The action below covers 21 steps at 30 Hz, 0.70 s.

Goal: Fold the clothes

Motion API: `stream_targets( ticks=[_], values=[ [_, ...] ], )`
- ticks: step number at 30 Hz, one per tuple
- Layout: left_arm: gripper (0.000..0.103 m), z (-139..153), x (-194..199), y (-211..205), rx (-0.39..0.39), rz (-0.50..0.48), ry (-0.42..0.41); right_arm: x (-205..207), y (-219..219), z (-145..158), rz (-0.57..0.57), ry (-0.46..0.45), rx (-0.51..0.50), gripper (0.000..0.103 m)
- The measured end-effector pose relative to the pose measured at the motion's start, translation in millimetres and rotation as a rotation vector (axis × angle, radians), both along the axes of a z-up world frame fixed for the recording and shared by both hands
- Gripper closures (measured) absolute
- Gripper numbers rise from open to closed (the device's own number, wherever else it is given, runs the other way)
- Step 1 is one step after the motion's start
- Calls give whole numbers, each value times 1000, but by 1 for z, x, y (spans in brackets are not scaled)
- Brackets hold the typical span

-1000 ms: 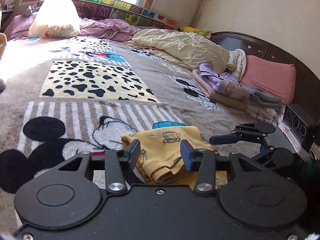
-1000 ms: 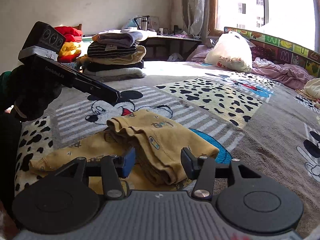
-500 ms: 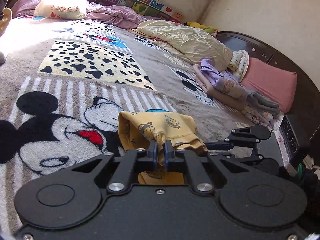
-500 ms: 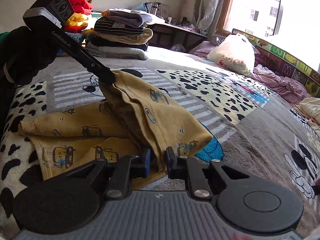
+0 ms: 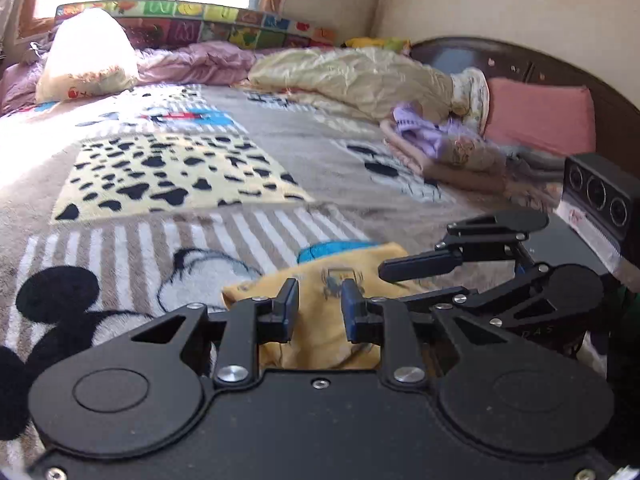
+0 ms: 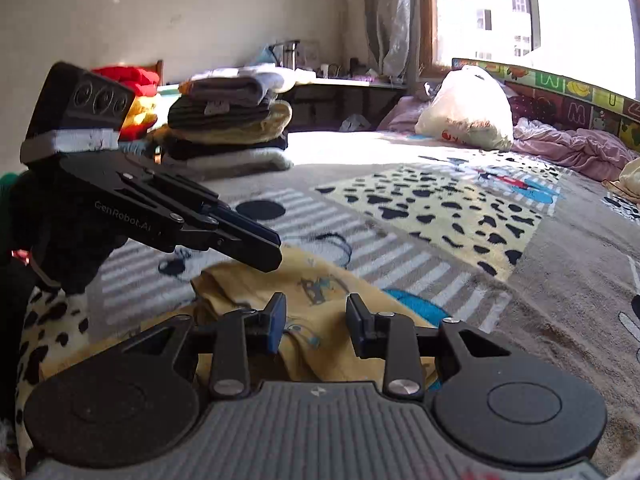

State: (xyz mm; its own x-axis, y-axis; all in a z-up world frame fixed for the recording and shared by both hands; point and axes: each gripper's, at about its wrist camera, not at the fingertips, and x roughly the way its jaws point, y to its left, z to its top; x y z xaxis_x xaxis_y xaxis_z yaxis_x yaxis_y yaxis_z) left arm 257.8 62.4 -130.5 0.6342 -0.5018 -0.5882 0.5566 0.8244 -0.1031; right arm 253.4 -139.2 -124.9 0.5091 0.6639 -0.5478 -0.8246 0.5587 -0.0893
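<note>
Left wrist view: we see the left claw (image 5: 319,306) with its fingers apart, gripping nothing, above the yellow garment (image 5: 320,320) lying on the cartoon blanket (image 5: 160,184) of the bed.
Only here: the right claw (image 5: 420,268) at the right, beyond the garment's edge; a pink pillow (image 5: 540,120); a cream quilt (image 5: 360,76); folded purple clothes (image 5: 436,140).
Right wrist view: we see the right claw (image 6: 316,320) with its fingers also apart and empty, the yellow garment (image 6: 316,284) bunched just ahead of them.
Only here: the left claw (image 6: 256,248) hovering over the garment's far edge; a stack of folded clothes (image 6: 232,124); a white bag (image 6: 468,112); the window (image 6: 532,12).
</note>
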Motion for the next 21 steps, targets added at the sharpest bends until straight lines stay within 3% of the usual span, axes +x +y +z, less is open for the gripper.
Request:
stream_targets(
  ticks=[2,4,9,12,14,17,21],
  values=[
    [75,-3,-11,-6,68,-14,-55,2,-11,4,-9,28,14,69],
    [74,1,-14,-4,96,-24,-61,1,-19,8,-16,19,-1,56],
    [73,-2,-23,2,76,0,-74,-3,-34,4,-65,80,41,51],
    [71,2,-33,10,62,51,-63,-23,-36,3,-87,47,-64,50],
    [61,6,-44,15,108,84,-72,-42,-52,7,-120,51,-21,50],
    [62,10,-71,28,115,152,-98,-78,-67,10,-154,-10,-36,50],
    [62,22,-118,33,148,130,-211,-122,-73,9,-151,-112,-124,49]
  ],
)
